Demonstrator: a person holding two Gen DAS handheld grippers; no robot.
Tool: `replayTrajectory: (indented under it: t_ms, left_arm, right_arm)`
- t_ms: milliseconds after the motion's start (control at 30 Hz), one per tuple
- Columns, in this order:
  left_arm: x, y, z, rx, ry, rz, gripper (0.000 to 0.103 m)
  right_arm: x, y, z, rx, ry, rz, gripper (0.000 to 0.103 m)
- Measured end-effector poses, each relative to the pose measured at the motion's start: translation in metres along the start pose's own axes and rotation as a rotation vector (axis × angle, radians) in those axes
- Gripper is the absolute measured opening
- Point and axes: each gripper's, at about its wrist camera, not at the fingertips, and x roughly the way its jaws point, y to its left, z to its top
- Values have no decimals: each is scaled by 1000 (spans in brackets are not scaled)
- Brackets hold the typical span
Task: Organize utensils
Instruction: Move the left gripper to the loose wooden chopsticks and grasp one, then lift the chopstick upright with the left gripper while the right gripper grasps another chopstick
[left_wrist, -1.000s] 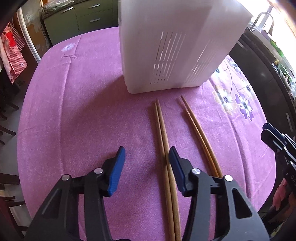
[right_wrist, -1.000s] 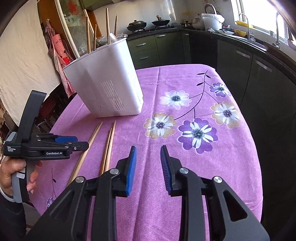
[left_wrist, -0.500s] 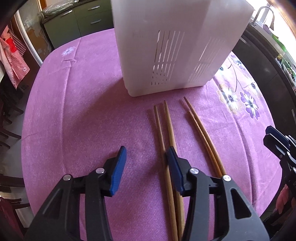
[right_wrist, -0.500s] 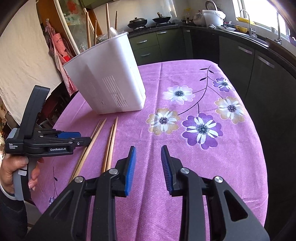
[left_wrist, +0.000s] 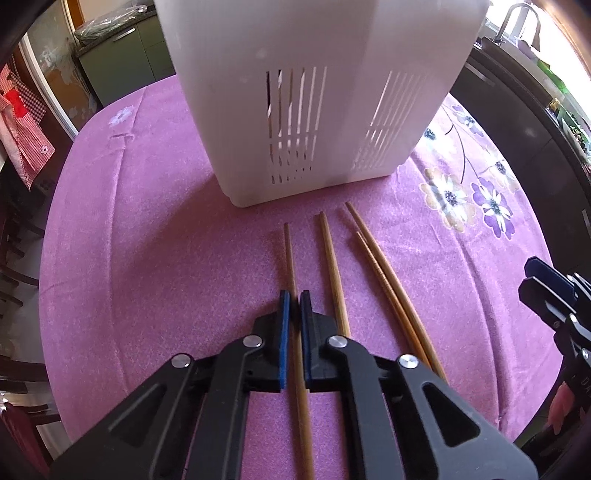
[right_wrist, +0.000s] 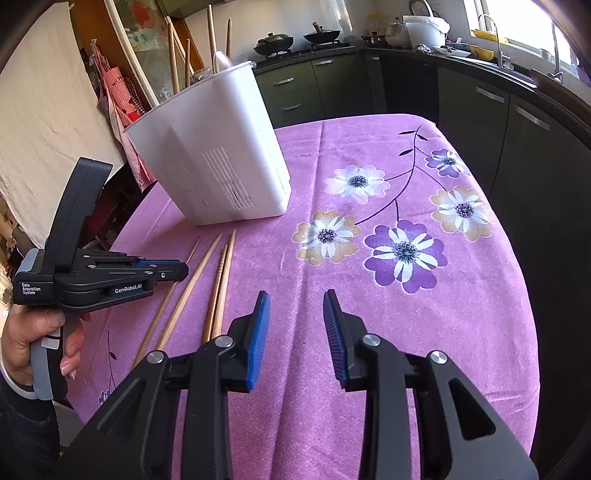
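Left gripper has closed on the leftmost chopstick, still flat on the cloth before the holder, ready to lift; right gripper hangs spread, empty.

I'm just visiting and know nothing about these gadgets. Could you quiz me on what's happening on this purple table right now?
1. True or false: the left hand-held gripper is shut on a chopstick.
2. How many chopsticks lie on the tablecloth? A) two B) four C) six
3. Fill in: the right hand-held gripper is ___ and holds nothing.

Key: 1 true; 2 B, counting the held one; 3 open. The white utensil holder stands beyond the chopsticks.
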Motion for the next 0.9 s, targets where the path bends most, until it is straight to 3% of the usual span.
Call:
replayTrajectory:
  t_ms: [233,500,900]
  left_arm:
    - [-36,29,-6,-23,-85,-10,5]
    - [-115,53,-16,-44,-267,-36,5]
    - [-181,56,-64,-40,-422,-36,5]
  right_arm:
    - [-5,2,3,-8,-9,-2,32]
    - [-7,10,7,-28,-11,2,33]
    - [20,38,26,-114,69,48,35]
